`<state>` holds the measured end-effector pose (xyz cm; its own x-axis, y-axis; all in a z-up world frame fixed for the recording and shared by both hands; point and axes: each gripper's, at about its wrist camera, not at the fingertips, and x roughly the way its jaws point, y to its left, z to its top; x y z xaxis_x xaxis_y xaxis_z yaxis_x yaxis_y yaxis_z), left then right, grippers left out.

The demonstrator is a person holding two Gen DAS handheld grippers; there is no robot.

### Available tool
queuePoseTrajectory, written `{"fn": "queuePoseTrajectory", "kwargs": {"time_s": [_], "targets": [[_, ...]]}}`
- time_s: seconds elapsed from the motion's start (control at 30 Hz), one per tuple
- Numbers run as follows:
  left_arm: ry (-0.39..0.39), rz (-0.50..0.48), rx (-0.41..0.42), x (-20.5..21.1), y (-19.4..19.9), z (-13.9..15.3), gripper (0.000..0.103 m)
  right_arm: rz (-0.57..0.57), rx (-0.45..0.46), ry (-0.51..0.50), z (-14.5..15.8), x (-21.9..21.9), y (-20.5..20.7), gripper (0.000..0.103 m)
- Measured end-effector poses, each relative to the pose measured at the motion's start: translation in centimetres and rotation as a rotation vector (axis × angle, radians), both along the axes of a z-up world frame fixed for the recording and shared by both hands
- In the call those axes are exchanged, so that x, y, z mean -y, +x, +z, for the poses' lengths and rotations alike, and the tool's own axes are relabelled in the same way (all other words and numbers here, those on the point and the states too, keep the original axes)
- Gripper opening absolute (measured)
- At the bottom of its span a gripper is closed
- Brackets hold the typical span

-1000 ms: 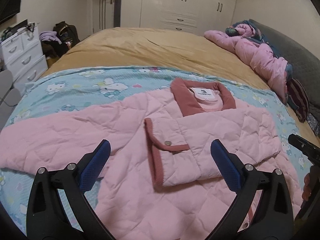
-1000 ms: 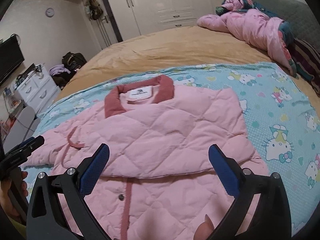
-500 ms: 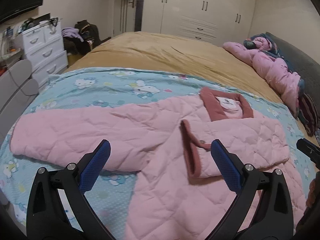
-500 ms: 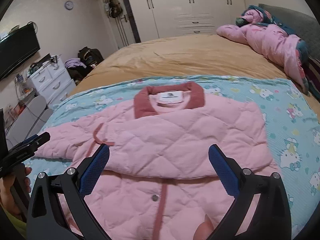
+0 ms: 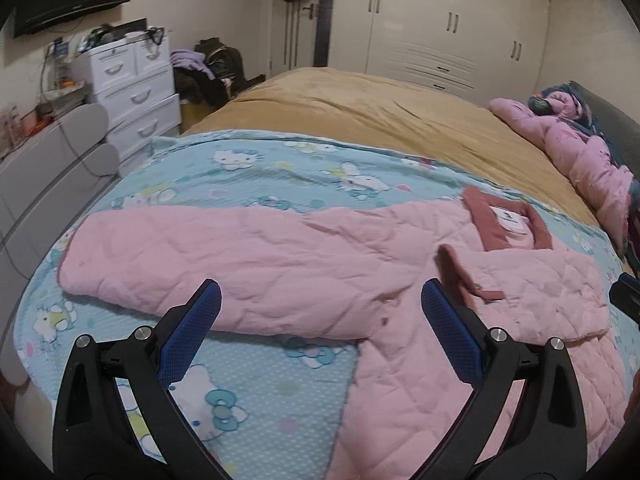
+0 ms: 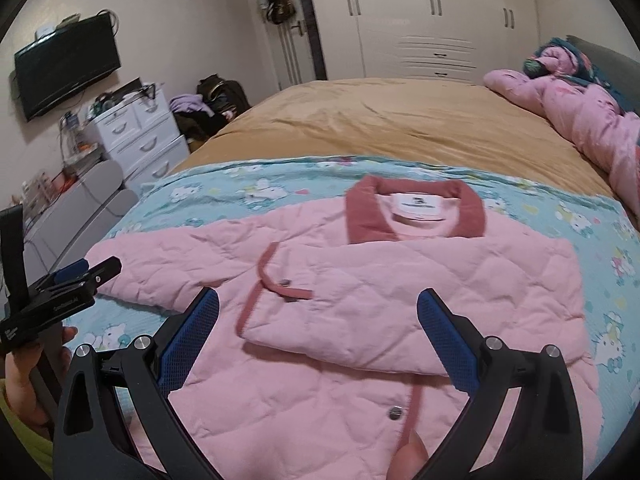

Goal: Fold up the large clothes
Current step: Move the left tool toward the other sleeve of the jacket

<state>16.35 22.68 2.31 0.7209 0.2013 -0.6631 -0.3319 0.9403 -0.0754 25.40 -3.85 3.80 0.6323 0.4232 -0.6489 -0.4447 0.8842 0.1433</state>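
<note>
A pink quilted jacket (image 5: 328, 272) with a dark-pink collar (image 6: 416, 212) lies face up on a blue cartoon-print sheet (image 5: 248, 364). Its right sleeve (image 6: 424, 312) is folded across the chest, cuff with a snap near the middle. Its other sleeve (image 5: 192, 260) stretches out flat to the left. My left gripper (image 5: 320, 328) hovers open over the armpit of that outstretched sleeve, nothing between its blue pads. My right gripper (image 6: 318, 332) hangs open above the folded sleeve, also holding nothing. The left gripper (image 6: 76, 276) shows at the left edge of the right wrist view, held by a hand.
The sheet covers the near part of a bed with a tan blanket (image 5: 360, 120). A heap of pink bedding (image 6: 576, 120) lies at the right by a grey headboard. White drawers (image 5: 132, 84), a wall TV (image 6: 68, 70) and wardrobes (image 6: 432, 16) stand beyond.
The left gripper has swung left, from over the folded sleeve to over the outstretched sleeve. The right gripper has drifted left and a little nearer the jacket. Both stayed open.
</note>
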Motion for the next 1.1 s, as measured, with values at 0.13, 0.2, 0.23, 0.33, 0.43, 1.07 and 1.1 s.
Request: {"fn": "queuePoseTrajectory", "kwargs": {"time_s": [0.13, 0.2, 0.23, 0.33, 0.43, 1.07, 1.1], "targets": [[0.01, 0.038, -0.011, -1.5, -0.4, -0.3, 0.094, 0.037, 0.002, -0.014, -0.2, -2.3, -0.3, 0.099], [0.005, 0.056, -0.014, -2.3, -0.7, -0.5, 0.094, 0.055, 0.003, -0.02, -0.2, -3.4, -0.5, 0.099], [0.003, 0.062, -0.015, -2.6, -0.8, -0.6, 0.094, 0.066, 0.004, -0.024, -0.2, -3.9, -0.6, 0.099], [-0.011, 0.089, -0.024, -3.9, -1.2, -1.1, 0.094, 0.1, 0.011, -0.04, -0.3, -5.6, -1.0, 0.099], [-0.012, 0.106, -0.034, -4.9, -1.4, -1.6, 0.094, 0.135, 0.014, -0.053, -0.4, -7.2, -1.3, 0.099], [-0.093, 0.233, -0.079, -10.3, -2.2, -5.5, 0.094, 0.26, -0.028, -0.088, -2.7, -13.8, -2.6, 0.099], [-0.099, 0.241, -0.084, -10.6, -2.2, -5.8, 0.094, 0.263, -0.033, -0.089, -2.9, -13.9, -2.5, 0.099]]}}
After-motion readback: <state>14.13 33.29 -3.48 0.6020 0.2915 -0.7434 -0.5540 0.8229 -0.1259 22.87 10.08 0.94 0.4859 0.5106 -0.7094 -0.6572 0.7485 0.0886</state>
